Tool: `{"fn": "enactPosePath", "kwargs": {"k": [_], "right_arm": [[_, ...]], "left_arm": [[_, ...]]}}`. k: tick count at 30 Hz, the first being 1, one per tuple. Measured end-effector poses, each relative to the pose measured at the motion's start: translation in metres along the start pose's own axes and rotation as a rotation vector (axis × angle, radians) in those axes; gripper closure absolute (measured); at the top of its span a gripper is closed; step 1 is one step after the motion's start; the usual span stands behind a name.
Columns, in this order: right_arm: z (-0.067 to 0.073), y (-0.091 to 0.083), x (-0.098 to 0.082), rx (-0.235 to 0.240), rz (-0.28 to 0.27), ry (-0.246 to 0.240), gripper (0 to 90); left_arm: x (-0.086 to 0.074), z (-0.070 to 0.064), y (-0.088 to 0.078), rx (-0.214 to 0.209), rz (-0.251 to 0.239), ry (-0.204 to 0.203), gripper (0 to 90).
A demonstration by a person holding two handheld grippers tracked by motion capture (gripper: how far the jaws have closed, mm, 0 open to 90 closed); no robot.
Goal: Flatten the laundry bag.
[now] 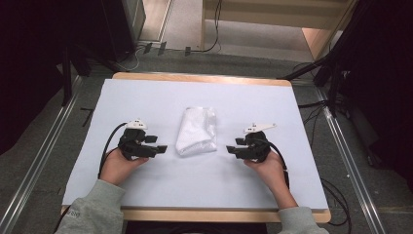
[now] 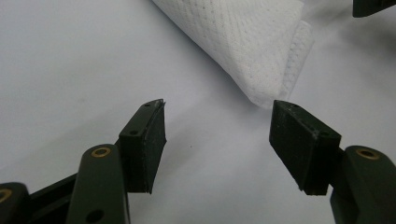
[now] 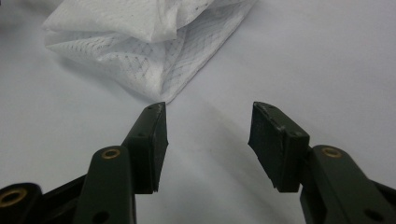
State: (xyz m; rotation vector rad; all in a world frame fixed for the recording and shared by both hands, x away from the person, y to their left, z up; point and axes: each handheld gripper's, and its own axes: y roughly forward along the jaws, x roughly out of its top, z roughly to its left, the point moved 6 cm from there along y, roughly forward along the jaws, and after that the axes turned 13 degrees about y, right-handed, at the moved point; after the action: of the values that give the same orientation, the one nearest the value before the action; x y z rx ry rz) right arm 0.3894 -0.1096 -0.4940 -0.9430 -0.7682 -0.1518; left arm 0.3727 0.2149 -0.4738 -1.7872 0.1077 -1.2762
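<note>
Folded white mesh cloth [image 1: 196,131], dotted weave, layered edges, lies mid-table on pale sheet [image 1: 146,97]. Left gripper [image 1: 159,147] and right gripper [image 1: 230,148] flank its near end, jaws wide apart, holding nothing

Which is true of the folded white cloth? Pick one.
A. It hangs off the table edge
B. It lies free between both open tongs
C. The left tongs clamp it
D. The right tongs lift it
B: the white cloth lies flat mid-table, with the left tongs and right tongs open on either side, gripping nothing.
</note>
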Motion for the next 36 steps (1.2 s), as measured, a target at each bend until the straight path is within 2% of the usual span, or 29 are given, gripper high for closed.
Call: {"fn": "enactPosePath", "kwargs": {"k": [4, 13, 19, 23, 28, 32, 36], "right_arm": [[0.0, -0.001, 0.0, -0.003, -0.003, 0.009, 48.4], [-0.001, -0.001, 0.0, -0.01, 0.002, 0.009, 48.8], [0.0, 0.001, 0.0, -0.01, 0.008, 0.018, 49.0], [0.0, 0.001, 0.001, -0.008, -0.002, 0.023, 49.1], [0.001, 0.001, 0.001, -0.012, -0.004, 0.017, 49.8], [0.002, 0.001, 0.002, -0.013, -0.002, 0.024, 53.5], [0.014, -0.002, 0.012, 0.0, -0.05, 0.032, 61.5]], "left_arm": [[0.0, 0.0, 0.0, 0.0, 0.003, 0.008, 37.3], [0.0, 0.001, -0.001, -0.005, -0.002, -0.012, 37.9], [0.001, 0.0, -0.001, -0.008, -0.007, -0.012, 38.1], [0.0, 0.001, -0.001, -0.007, 0.009, -0.015, 38.0], [0.001, 0.001, -0.001, -0.005, -0.004, -0.015, 38.0], [0.002, 0.001, -0.002, -0.007, -0.012, -0.02, 38.1], [0.002, 0.0, -0.005, -0.011, -0.019, -0.027, 39.0]]}}
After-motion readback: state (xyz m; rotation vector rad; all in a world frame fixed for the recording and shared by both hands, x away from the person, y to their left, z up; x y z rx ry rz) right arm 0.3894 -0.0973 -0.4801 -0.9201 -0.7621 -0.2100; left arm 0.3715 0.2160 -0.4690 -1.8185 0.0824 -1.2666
